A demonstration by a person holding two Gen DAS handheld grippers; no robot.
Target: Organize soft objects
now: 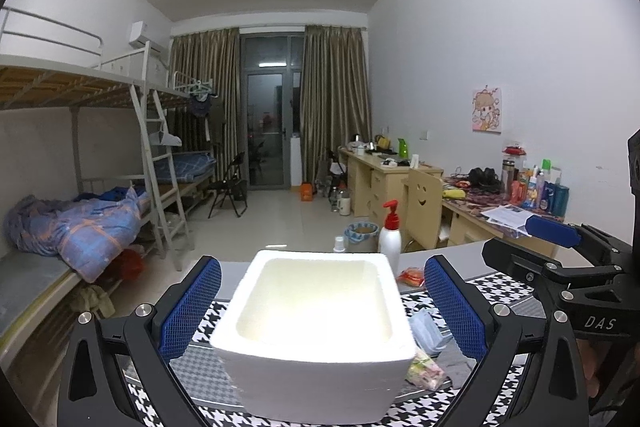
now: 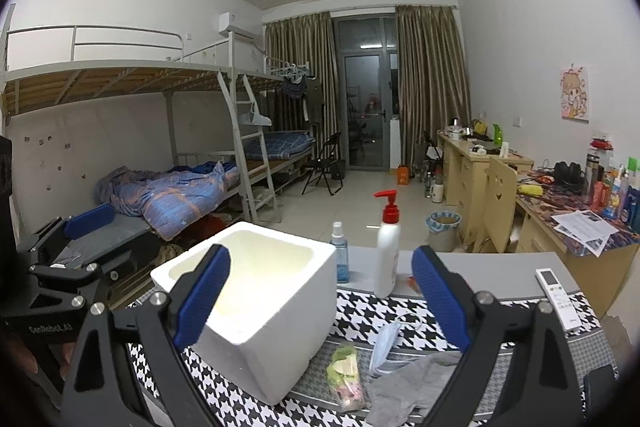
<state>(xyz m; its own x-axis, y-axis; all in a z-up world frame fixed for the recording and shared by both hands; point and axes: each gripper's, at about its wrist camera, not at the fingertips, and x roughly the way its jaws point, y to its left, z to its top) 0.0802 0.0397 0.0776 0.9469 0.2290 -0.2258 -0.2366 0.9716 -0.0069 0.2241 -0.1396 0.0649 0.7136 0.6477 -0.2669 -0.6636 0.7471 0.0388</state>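
Both grippers wide open and empty: left gripper (image 1: 322,311) straddles the foam box (image 1: 316,331); grey cloth (image 2: 416,383) lies between right gripper (image 2: 320,303) fingers.

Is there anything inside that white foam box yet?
No. In the left wrist view the foam box shows only its bare pale bottom and walls.
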